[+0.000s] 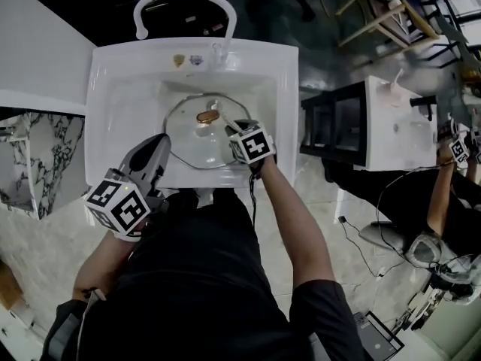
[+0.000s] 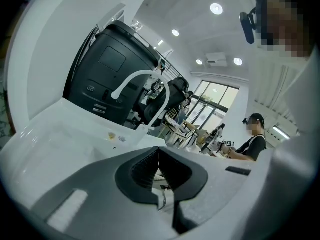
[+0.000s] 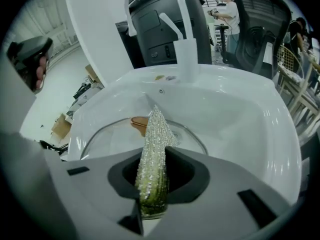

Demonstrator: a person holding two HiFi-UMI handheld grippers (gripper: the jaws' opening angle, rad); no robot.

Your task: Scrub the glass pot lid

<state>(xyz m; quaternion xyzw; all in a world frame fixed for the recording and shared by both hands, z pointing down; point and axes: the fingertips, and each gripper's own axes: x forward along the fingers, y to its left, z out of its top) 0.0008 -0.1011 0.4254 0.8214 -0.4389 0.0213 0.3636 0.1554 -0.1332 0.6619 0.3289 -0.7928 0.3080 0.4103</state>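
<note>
Since lid (image 1: 188, 138) lay flat in sink (image 1: 105, 126), scrub pad (image 3: 154, 144) was clamped by R gripper (image 3: 154, 181), aimed at it; L gripper (image 2: 158, 169) was parked near-left, clenched empty.

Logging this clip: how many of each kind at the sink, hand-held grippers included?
Round glass pot lid: 1
Sparkly silver scrubbing cloth: 1
White curved faucet: 1
White ceramic sink: 1
Left hand-held gripper, right hand-held gripper: 2
Total: 6
</note>
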